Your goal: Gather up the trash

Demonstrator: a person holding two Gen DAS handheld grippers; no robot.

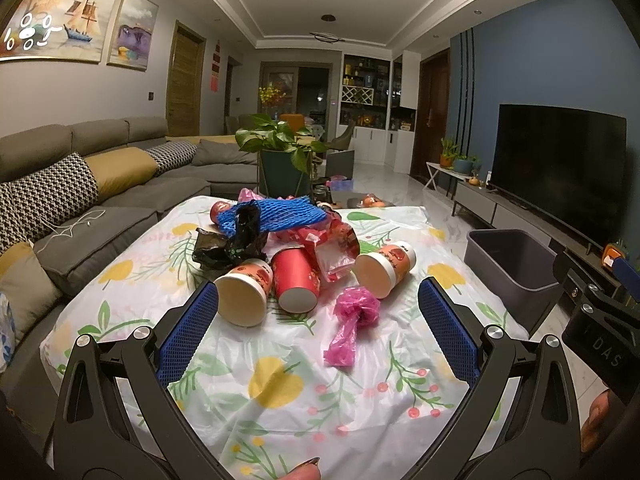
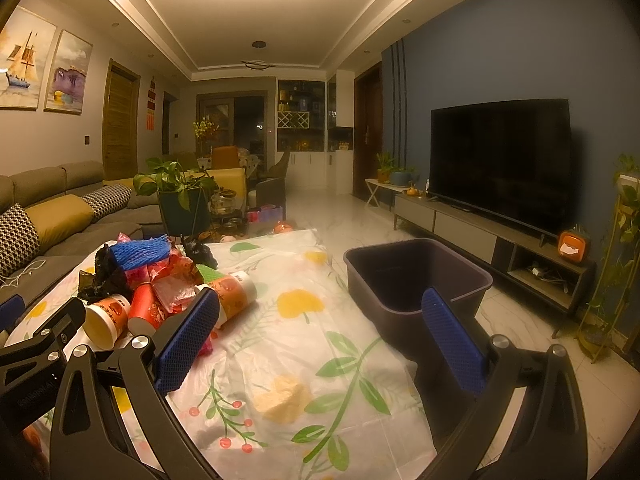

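While the left gripper (image 1: 318, 322) is held wide open and empty, a pink bag (image 1: 352, 320) and cups (image 1: 296, 280) are seen between its fingers on the table (image 1: 280, 392). Seen from the right wrist, the right gripper (image 2: 320, 336) is likewise spread empty, beside the grey bin (image 2: 416, 276).

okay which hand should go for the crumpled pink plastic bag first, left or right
Probably left. The left tongs are open and the pink plastic bag lies right between their fingers on the tablecloth. The right tongs, also open, face the gray bin, with the trash off to their left.
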